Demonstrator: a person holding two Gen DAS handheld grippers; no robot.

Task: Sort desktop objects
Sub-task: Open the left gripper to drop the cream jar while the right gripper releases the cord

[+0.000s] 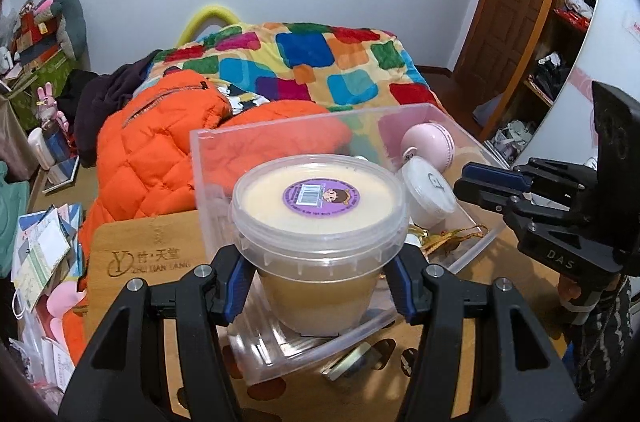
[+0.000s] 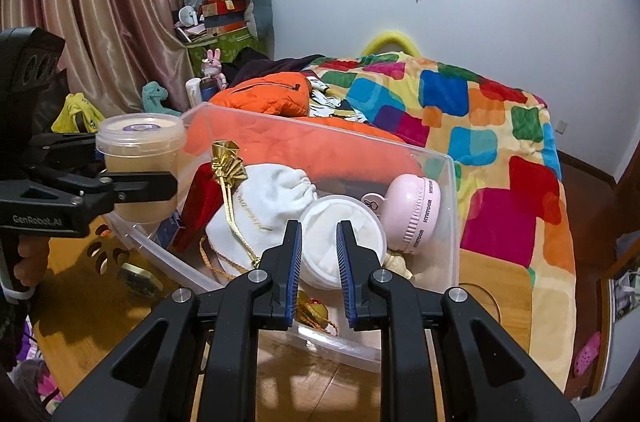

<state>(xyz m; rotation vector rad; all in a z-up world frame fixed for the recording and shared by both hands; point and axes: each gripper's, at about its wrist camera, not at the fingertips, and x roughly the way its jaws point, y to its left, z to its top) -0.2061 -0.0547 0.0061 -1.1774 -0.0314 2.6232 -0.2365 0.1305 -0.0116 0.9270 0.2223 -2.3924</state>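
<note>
so the left gripper [image 1: 320, 286] has its 2 fingers clamped on the upright lidded tub [image 1: 319, 242] at center frame, right at the clear bin's [image 1: 472, 138] near wall, while the right gripper [image 2: 319, 272], fingers apart and empty, hovers over that bin.

The tub [image 1: 318, 218] between the left gripper [image 1: 316, 288] fingers hides the near part of the clear bin [image 1: 208, 158] behind it. The sticker [image 1: 321, 197] print on its lid is too small to read. Under the tub, a metal piece [image 1: 352, 362] is half covered. Ahead of the right gripper [image 2: 319, 276], the white pouch [image 2: 276, 198] covers most of the red cloth [image 2: 200, 198].
</note>
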